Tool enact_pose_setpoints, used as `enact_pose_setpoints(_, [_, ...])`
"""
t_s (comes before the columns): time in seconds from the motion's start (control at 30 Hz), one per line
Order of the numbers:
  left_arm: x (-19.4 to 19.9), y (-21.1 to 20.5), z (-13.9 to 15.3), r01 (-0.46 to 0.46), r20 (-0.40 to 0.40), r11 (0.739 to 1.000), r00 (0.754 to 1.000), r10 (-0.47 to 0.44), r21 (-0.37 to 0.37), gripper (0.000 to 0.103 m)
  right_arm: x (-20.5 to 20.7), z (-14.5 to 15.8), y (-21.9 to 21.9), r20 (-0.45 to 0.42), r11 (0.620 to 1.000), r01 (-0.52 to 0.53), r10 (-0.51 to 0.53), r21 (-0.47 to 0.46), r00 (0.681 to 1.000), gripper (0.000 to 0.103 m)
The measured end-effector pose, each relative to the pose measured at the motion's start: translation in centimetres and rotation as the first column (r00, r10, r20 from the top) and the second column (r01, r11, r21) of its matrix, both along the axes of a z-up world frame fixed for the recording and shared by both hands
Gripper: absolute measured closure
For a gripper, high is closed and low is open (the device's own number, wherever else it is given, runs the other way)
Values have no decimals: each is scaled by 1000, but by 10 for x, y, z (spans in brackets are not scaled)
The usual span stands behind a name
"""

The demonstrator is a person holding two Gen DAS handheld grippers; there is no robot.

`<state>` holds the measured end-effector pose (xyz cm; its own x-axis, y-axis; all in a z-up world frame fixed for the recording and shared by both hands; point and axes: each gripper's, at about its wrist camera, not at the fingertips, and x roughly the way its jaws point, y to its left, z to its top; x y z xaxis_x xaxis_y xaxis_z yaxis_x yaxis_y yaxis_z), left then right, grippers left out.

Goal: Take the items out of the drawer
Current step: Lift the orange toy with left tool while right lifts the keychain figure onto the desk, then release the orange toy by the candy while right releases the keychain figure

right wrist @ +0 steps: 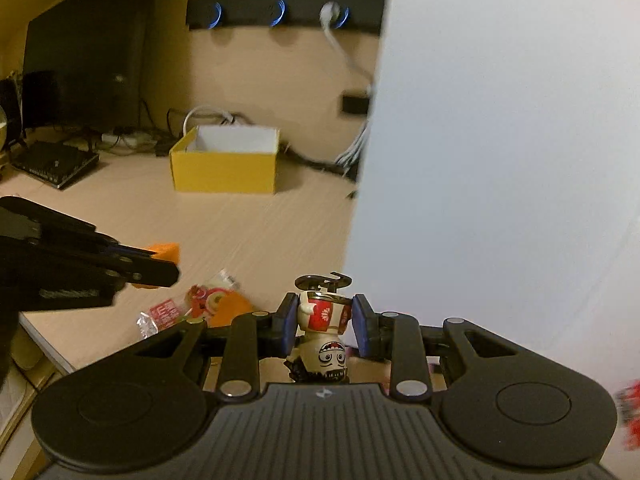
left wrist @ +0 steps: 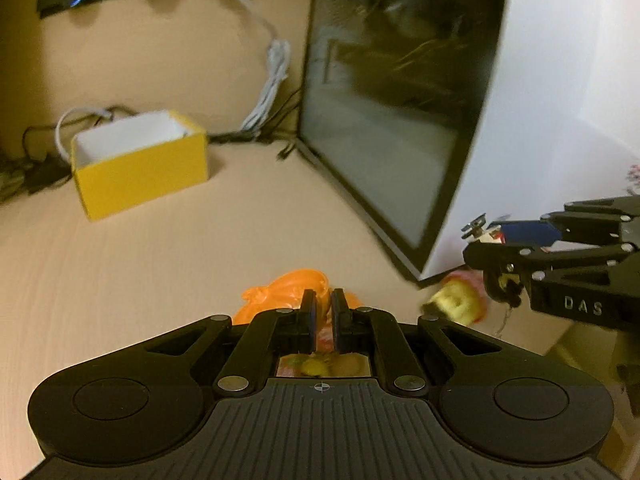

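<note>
My left gripper [left wrist: 323, 306] is shut on an orange plastic snack packet [left wrist: 286, 288], which bulges out ahead of the pads; its printed part shows below them. From the right wrist view the left gripper [right wrist: 162, 264] comes in from the left, with the packet [right wrist: 200, 300] hanging under it above the desk. My right gripper [right wrist: 326, 316] is shut on a small toy figure [right wrist: 326, 314] in a red and white robe, held upside down by the body, head towards the camera. In the left wrist view the right gripper [left wrist: 482, 240] reaches in from the right with the figure's base [left wrist: 474, 226] sticking out.
An open yellow box [left wrist: 140, 172] [right wrist: 224, 168] stands on the light wooden desk [left wrist: 200, 260]. A white computer case [left wrist: 540, 100] [right wrist: 500, 160] with a dark glass side rises at the right. Cables lie by the wall. A monitor [right wrist: 88, 52] stands at the far left.
</note>
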<state>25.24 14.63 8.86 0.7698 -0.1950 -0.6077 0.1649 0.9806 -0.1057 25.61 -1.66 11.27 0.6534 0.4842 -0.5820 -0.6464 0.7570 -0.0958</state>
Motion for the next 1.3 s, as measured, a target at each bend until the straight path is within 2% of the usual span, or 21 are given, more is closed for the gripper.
enact_pose_setpoints(0.17, [7, 16, -19, -57, -20, 998, 998, 57, 15, 94, 1, -25, 20, -10, 999, -21, 21, -29, 1000, 75])
enact_pose_setpoints(0.3, [11, 20, -32, -71, -31, 997, 997, 72, 44, 93, 1, -46, 38, -9, 996, -40, 39, -83, 999, 75])
enact_pose_setpoints(0.43, [16, 23, -46, -81, -52, 996, 995, 83, 39, 93, 2, -68, 54, -4, 988, -53, 53, -147, 999, 75])
enact_pose_setpoints(0.6, [18, 25, -50, -88, -45, 995, 995, 89, 38, 92, 7, -88, 63, 4, 978, -44, 46, -203, 999, 75])
enact_pose_setpoints(0.77, [19, 23, -53, -75, -32, 997, 997, 76, 34, 90, 11, -93, 66, 15, 976, -31, 35, -217, 999, 74])
enact_pose_setpoints(0.9, [19, 22, -54, -72, -30, 997, 997, 74, 39, 80, 13, -94, 66, 20, 976, -20, 25, -217, 999, 74])
enact_pose_setpoints(0.97, [19, 21, -52, -70, -31, 997, 997, 71, 34, 80, 13, -94, 65, 25, 975, -14, 20, -222, 999, 74])
enact_pose_setpoints(1.03, [18, 20, -50, -71, -26, 997, 997, 72, 26, 80, 13, -93, 62, 30, 975, -3, 10, -224, 1000, 68])
enact_pose_setpoints(1.3, [5, 16, -33, -78, 6, 997, 997, 78, 8, 80, 5, -74, 44, 53, 987, 35, -27, -159, 998, 56])
